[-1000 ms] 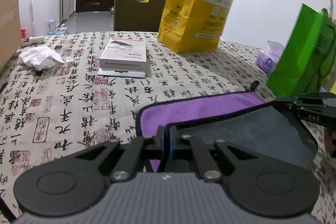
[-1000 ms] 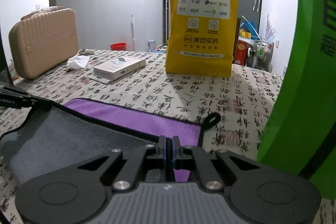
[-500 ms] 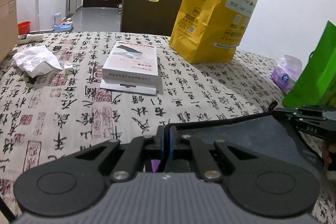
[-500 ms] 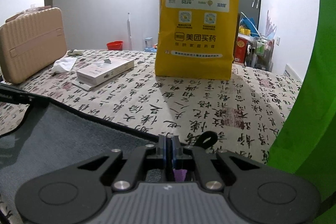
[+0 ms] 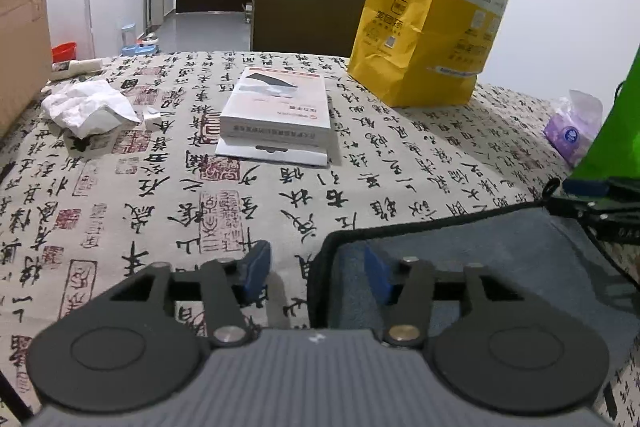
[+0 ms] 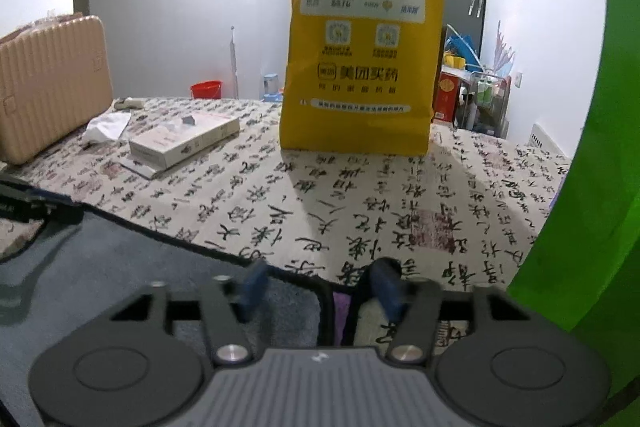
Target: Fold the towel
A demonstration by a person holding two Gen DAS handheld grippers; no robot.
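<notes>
The towel [image 5: 500, 259] lies folded on the calligraphy tablecloth, grey side up with a black hem; a sliver of its purple side [image 6: 342, 311] shows at the fold. My left gripper [image 5: 316, 269] is open over the towel's left corner, with the hem between its blue pads. My right gripper [image 6: 320, 285] is open over the towel's [image 6: 120, 279] right corner, the hem between its blue pads. Each gripper shows at the edge of the other's view.
A white box [image 5: 276, 107] on a sheet, crumpled paper [image 5: 86, 105], a tall yellow paper bag [image 5: 440, 7], a tissue pack [image 5: 572, 131] and a green bag [image 6: 592, 147] stand on the table. A beige suitcase [image 6: 44, 87] sits at the left edge.
Both grippers carried the towel edge forward over the purple half, covering it, then opened and let go of the towel.
</notes>
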